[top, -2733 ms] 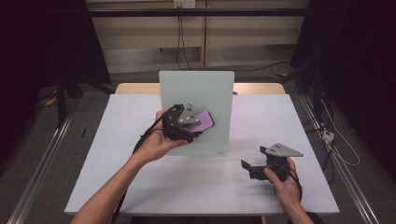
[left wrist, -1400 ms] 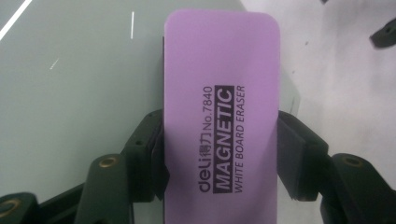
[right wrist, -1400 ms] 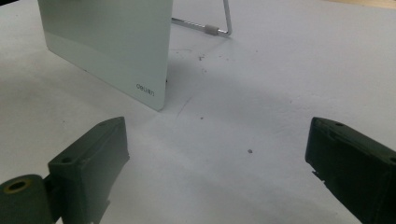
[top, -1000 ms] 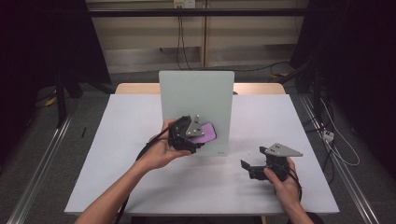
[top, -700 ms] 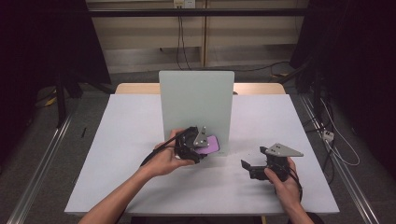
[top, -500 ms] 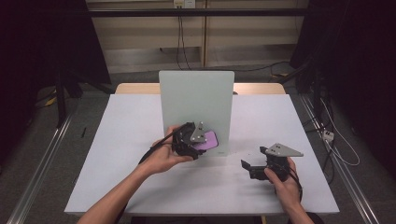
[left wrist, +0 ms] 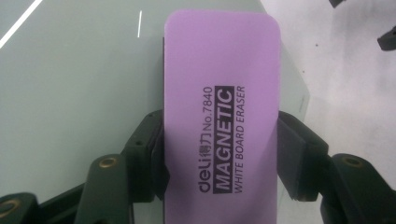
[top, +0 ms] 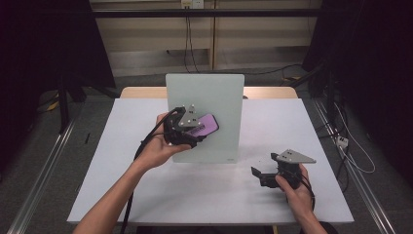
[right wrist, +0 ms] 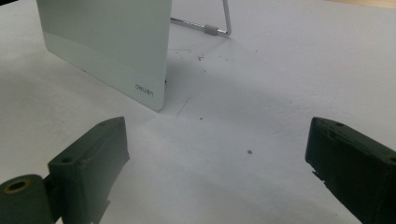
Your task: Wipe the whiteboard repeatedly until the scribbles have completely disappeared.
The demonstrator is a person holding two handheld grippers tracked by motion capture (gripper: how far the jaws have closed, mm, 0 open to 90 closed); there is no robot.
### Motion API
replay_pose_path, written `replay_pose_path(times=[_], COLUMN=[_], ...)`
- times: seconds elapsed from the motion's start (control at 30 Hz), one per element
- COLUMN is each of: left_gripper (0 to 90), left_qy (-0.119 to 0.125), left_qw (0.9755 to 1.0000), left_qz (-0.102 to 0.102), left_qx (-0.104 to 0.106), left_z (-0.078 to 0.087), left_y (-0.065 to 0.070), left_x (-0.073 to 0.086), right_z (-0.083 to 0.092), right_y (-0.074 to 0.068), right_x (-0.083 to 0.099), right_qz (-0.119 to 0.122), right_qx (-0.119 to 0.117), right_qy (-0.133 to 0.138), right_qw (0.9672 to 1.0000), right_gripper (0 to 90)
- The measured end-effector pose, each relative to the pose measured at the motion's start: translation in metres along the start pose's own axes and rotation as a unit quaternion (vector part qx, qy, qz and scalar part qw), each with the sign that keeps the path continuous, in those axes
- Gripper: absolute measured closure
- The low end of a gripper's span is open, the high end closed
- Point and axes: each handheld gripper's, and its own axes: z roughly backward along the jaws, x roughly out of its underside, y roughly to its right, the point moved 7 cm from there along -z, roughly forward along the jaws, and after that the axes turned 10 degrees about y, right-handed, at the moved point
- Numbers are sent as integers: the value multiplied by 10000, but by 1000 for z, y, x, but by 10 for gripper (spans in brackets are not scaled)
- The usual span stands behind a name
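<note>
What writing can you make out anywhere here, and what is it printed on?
"deli" followed by two Chinese characters and "No.7840", on the purple eraser.
"MAGNETIC", white letters in a black bar, on the same eraser.
"WHITE BOARD ERASER", small print beside that bar on the eraser.
"deli", small grey logo at the lower corner of the standing whiteboard.
The two Chinese characters are too blurred to read with certainty.

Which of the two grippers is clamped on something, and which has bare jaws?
The left gripper is clamped on the purple eraser, held at the whiteboard. The right gripper rests on the table with jaws apart and nothing between them.
</note>
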Motion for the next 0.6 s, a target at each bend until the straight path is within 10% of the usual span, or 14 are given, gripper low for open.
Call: replay_pose_path(times=[0.6], left_gripper=[411], left_qy=[-103], left_qw=[9997], left_qz=[-115], left_qx=[-184], left_z=[11], left_y=[-3], left_x=[15], right_z=[1], right_y=[-1], right_x=[0], right_qz=[9], right_qx=[-3], right_qy=[3], right_qw=[10000], right_gripper=[58])
